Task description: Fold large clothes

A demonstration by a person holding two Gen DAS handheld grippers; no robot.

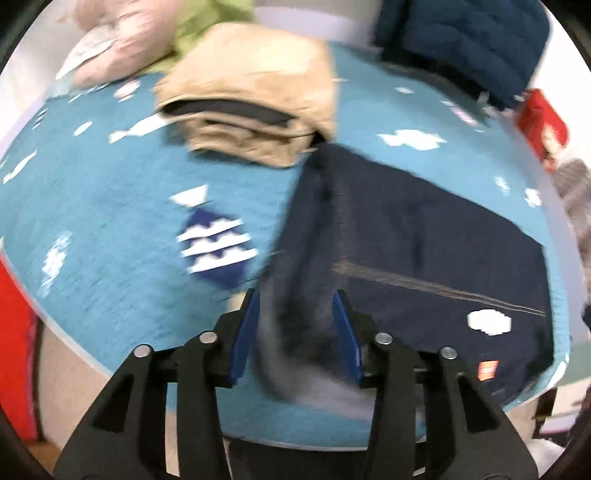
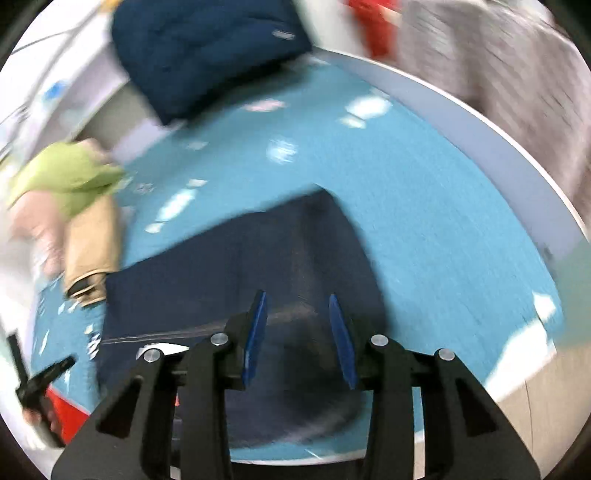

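Observation:
A dark navy garment point(image 1: 424, 229) lies folded on the teal patterned tablecloth point(image 1: 110, 184), with a grey zip line and a white patch near its front edge. My left gripper point(image 1: 296, 295) hovers over its left edge; a blurred fold of the navy cloth with pale lining sits between the blue pads, which stand apart from it. In the right wrist view the same garment point(image 2: 229, 266) lies flat under my right gripper point(image 2: 297, 295), whose pads are spread with nothing pinched between them.
A folded tan garment point(image 1: 258, 92) lies behind the navy one. Pink point(image 1: 118, 40) and green point(image 1: 214, 22) clothes are piled at the back left, and a blue quilted jacket point(image 1: 461, 40) at the back right. A grey garment point(image 2: 498, 74) hangs beyond the table's white rim point(image 2: 517, 158).

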